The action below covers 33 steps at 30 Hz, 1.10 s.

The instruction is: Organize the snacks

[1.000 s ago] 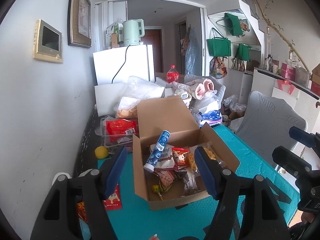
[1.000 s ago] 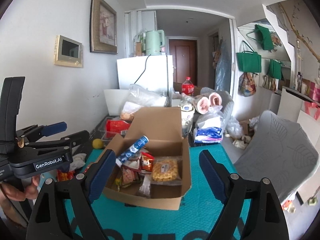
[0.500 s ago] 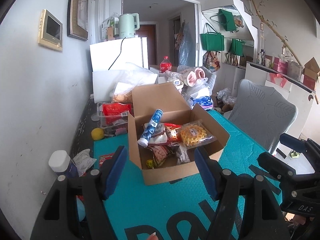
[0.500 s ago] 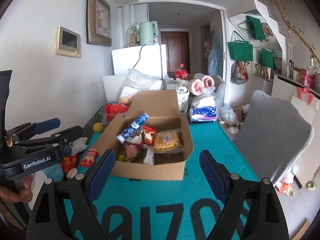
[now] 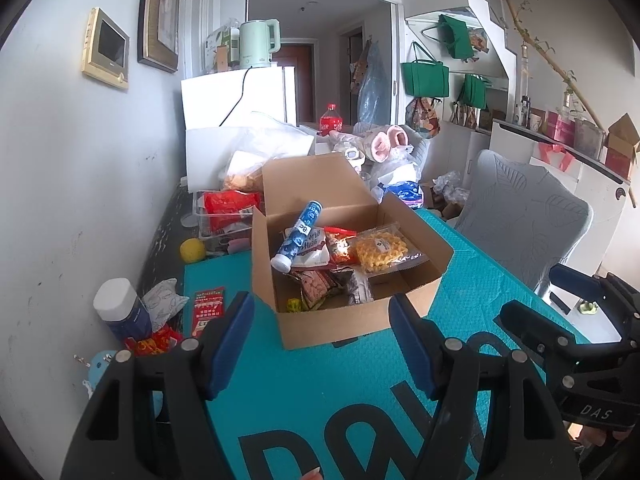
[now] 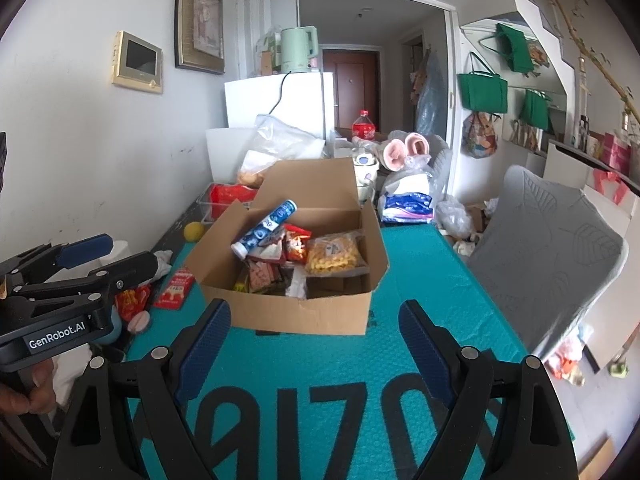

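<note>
Cardboard box [image 5: 352, 264] sits flaps-open on the teal bubble-textured table [image 5: 320, 400], holding crinkly packets and a blue tube [image 5: 298, 236] (propped on the rim). Red packet [image 5: 208, 308] lies outside. Left claw [image 5: 320, 342] and right claw [image 6: 316, 346] wide open, empty, short of the box; fits starting or finishing.

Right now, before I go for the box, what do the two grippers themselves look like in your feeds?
Both match: black plastic frames with silver pivot bolts and ridged blue pads on the fingers. The left gripper shows a white "GenRobot.AI" label in the right wrist view; the right gripper reads "DAS" in the left wrist view. No cables or sleeves are visible.
</note>
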Available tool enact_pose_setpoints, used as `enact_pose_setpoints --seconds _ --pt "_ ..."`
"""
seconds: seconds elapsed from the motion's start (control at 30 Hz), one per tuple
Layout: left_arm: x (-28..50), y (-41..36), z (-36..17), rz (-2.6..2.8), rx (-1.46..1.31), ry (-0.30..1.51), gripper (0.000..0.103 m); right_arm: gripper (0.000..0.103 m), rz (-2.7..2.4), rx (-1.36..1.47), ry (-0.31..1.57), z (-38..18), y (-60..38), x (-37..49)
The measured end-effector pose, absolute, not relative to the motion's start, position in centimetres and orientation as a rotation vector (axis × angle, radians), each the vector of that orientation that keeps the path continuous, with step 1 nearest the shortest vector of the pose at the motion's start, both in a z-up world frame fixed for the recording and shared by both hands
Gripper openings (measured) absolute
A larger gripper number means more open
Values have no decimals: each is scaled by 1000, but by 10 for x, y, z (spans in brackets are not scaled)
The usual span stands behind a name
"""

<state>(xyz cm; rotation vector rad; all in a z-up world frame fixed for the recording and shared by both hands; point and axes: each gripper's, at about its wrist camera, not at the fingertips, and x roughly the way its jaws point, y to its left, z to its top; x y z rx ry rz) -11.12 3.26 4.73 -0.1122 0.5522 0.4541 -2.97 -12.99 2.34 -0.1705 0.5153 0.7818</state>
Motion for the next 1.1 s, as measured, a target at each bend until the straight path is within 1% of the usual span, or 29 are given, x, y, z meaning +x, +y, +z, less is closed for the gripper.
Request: enact_pose_setpoints --seconds 1.1 --pt "-107 37 31 435 -152 587 69 87 761 -207 506 26 -130 -29"
